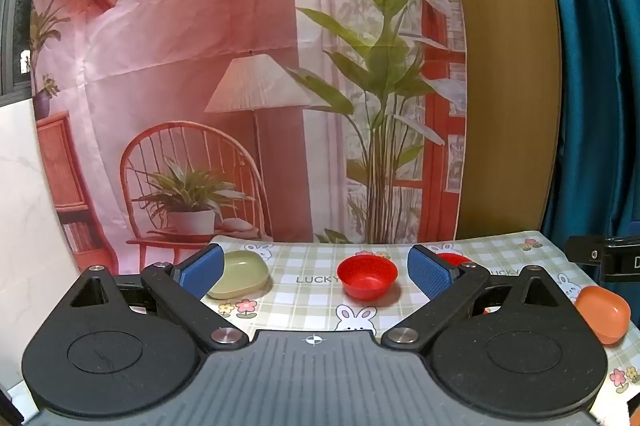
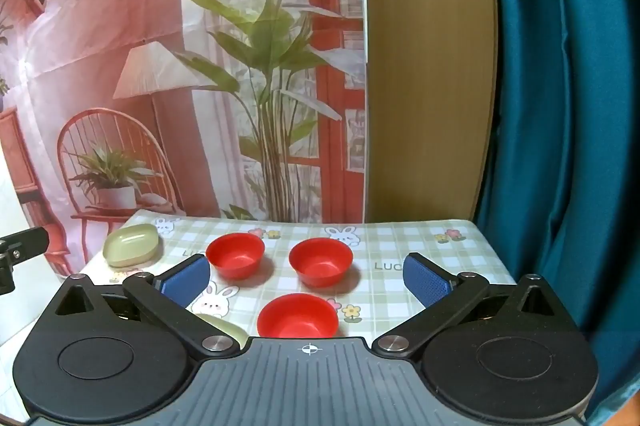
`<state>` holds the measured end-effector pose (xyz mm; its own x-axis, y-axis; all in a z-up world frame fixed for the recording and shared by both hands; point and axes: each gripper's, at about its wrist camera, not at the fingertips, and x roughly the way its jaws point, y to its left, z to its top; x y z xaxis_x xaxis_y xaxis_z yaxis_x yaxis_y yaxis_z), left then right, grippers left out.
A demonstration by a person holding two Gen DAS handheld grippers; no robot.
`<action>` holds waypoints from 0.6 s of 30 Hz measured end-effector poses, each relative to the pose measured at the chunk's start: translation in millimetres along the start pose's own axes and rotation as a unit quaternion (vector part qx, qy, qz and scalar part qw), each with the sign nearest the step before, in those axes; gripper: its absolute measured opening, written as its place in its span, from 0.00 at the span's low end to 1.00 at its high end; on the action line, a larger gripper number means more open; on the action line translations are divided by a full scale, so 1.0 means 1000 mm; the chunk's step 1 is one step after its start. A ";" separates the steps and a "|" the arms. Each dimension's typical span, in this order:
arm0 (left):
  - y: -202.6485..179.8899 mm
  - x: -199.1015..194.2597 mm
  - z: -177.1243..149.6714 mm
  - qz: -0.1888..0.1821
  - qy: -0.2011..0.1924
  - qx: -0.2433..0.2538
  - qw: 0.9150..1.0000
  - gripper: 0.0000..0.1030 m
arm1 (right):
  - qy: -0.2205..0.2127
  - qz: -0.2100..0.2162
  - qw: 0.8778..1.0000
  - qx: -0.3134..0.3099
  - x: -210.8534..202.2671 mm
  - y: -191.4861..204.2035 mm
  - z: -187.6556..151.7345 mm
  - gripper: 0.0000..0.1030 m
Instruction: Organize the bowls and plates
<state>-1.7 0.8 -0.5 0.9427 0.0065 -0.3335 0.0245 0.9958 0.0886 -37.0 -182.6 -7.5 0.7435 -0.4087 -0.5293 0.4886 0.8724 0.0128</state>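
Note:
A small table (image 2: 400, 250) with a checked bunny cloth carries three red bowls: far left (image 2: 236, 254), far right (image 2: 320, 261) and near (image 2: 297, 316). A pale green oval dish (image 2: 130, 245) lies at the far left corner. A second pale dish (image 2: 224, 328) peeks out behind my right gripper's left finger. My right gripper (image 2: 306, 272) hovers open above the near bowl, holding nothing. My left gripper (image 1: 316, 262) is open and empty, with a red bowl (image 1: 367, 276) ahead between its fingers and the green dish (image 1: 240, 274) by its left fingertip. An orange dish (image 1: 602, 314) sits at the right.
A printed backdrop cloth (image 1: 200, 86) hangs right behind the table, with a wooden panel (image 2: 424, 66) and a teal curtain (image 2: 560, 106) to the right. A second red bowl (image 1: 452, 259) is mostly hidden behind the left gripper's right finger. White wall (image 1: 24, 206) stands left.

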 end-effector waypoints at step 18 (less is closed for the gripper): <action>-0.002 -0.001 0.001 -0.001 -0.002 -0.003 1.000 0.96 | -0.008 -0.003 1.000 -0.001 -0.005 0.002 0.001 1.00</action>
<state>-2.4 -0.8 0.3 0.9438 0.0036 -0.3304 0.0249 0.9963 0.0819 -39.3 -178.8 -3.4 0.7474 -0.4180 -0.5164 0.4919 0.8706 0.0073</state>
